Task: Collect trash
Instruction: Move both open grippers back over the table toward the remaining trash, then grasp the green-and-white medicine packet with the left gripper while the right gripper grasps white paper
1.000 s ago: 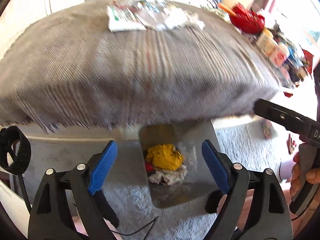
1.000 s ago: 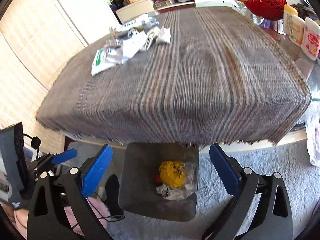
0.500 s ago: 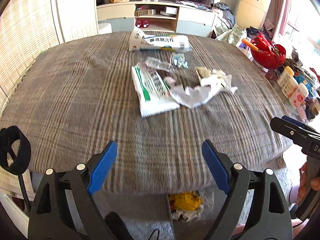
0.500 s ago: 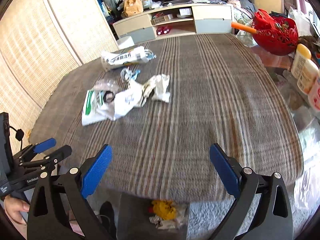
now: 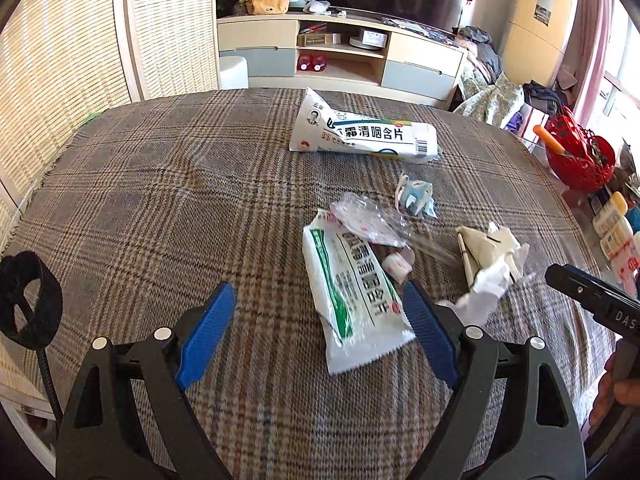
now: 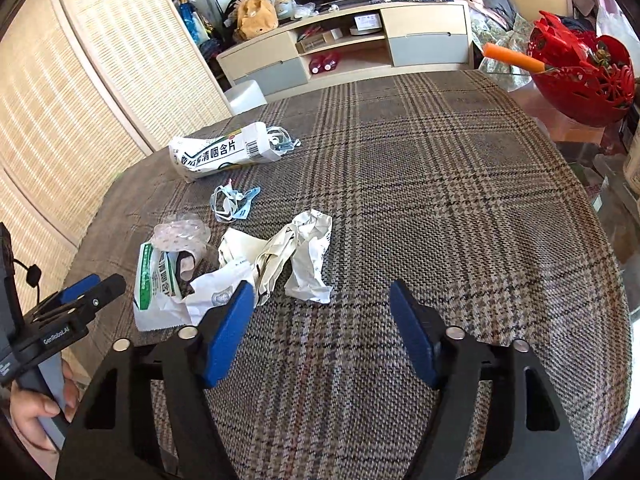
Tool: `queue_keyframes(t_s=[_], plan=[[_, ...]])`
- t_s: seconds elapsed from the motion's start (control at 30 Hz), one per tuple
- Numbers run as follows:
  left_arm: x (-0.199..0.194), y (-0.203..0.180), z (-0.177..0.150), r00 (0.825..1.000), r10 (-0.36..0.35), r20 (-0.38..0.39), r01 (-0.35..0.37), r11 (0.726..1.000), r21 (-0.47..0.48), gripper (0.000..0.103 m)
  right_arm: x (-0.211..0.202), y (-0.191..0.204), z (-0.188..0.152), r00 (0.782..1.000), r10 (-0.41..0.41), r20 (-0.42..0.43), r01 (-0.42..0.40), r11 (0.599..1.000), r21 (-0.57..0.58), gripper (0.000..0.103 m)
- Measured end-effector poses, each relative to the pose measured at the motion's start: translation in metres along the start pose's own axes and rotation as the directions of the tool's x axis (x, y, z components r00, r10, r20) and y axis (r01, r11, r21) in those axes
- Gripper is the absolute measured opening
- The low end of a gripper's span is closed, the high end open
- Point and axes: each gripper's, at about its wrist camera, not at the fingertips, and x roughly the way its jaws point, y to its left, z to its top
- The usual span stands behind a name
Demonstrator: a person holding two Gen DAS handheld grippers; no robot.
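Two white lozenge packets [image 5: 352, 288] [image 5: 364, 136], long axes roughly crosswise on the plaid cloth [image 5: 160, 208].

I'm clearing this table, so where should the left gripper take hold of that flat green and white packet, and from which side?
Take the green and white packet by its near serrated edge, coming from the table's near side. It lies flat, that end is bare, and clear wrap covers the far end. The left gripper is open, nothing between its pads.

Left gripper [image 5: 316, 322] angled down, jaws apart, just narrowing, empty. Right gripper [image 6: 322, 326] likewise, narrowing more, empty.
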Motion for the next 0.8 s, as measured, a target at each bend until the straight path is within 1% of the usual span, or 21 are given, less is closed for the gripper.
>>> queue_keyframes(t_s=[0.03, 0.07, 0.1, 0.17, 0.33, 0.47, 0.53, 0.57, 0.67, 0.7, 0.77, 0.8], plan=[[0.003, -0.001, 0.001, 1.0, -0.002, -0.004, 0.002, 1.0, 0.003, 0.074, 0.004, 0.001, 0.001, 1.0, 0.006, -0.003, -0.006, 1.0, -0.005, 0.054], [0.008, -0.002, 0.002, 1.0, -0.004, -0.013, 0.004, 1.0, 0.007, 0.067, 0.008, 0.002, 0.002, 1.0, 0.008, -0.007, -0.008, 1.0, -0.013, 0.05], [0.014, -0.004, 0.004, 1.0, -0.008, -0.028, 0.009, 1.0, 0.01, 0.06, 0.011, 0.003, 0.002, 1.0, 0.004, -0.011, -0.004, 1.0, -0.02, 0.048], [0.022, -0.005, 0.004, 0.999, -0.015, -0.048, 0.015, 1.0, 0.007, 0.056, 0.017, 0.004, 0.001, 1.0, 0.0, -0.021, 0.0, 1.0, -0.026, 0.047], [0.037, -0.002, 0.004, 0.998, -0.014, -0.066, 0.013, 1.0, -0.012, 0.055, 0.03, 0.004, -0.003, 0.999, 0.002, -0.052, -0.004, 0.999, -0.039, 0.044], [0.048, 0.0, 0.003, 0.996, -0.024, -0.083, 0.022, 1.0, -0.021, 0.047, 0.034, 0.002, -0.007, 0.998, 0.02, -0.061, -0.022, 0.999, -0.036, 0.036], [0.048, -0.004, 0.0, 0.996, -0.028, -0.087, 0.027, 1.0, -0.012, 0.04, 0.036, 0.005, -0.008, 0.997, 0.039, -0.073, -0.042, 0.998, -0.043, 0.029], [0.047, -0.007, -0.001, 0.996, -0.032, -0.089, 0.032, 0.999, -0.003, 0.032, 0.037, 0.008, -0.009, 0.996, 0.04, -0.077, -0.044, 0.998, -0.052, 0.028], [0.041, -0.015, -0.003, 0.997, 0.0, -0.08, 0.003, 0.999, 0.039, 0.017, 0.035, 0.017, -0.012, 0.997, 0.025, -0.078, -0.032, 0.996, -0.084, 0.024], [0.039, -0.015, -0.003, 0.997, -0.003, -0.082, 0.006, 0.999, 0.041, 0.014, 0.033, 0.017, -0.013, 0.997, 0.02, -0.074, -0.027, 0.996, -0.087, 0.023], [0.035, -0.014, -0.005, 0.996, 0.0, -0.085, 0.003, 0.999, 0.039, 0.006, 0.029, 0.017, -0.013, 0.998, 0.011, -0.063, -0.016, 0.996, -0.087, 0.022], [0.033, -0.013, -0.006, 0.997, -0.001, -0.083, 0.004, 0.999, 0.038, 0.005, 0.024, 0.015, -0.014, 0.998, 0.006, -0.055, -0.01, 0.996, -0.086, 0.022]])
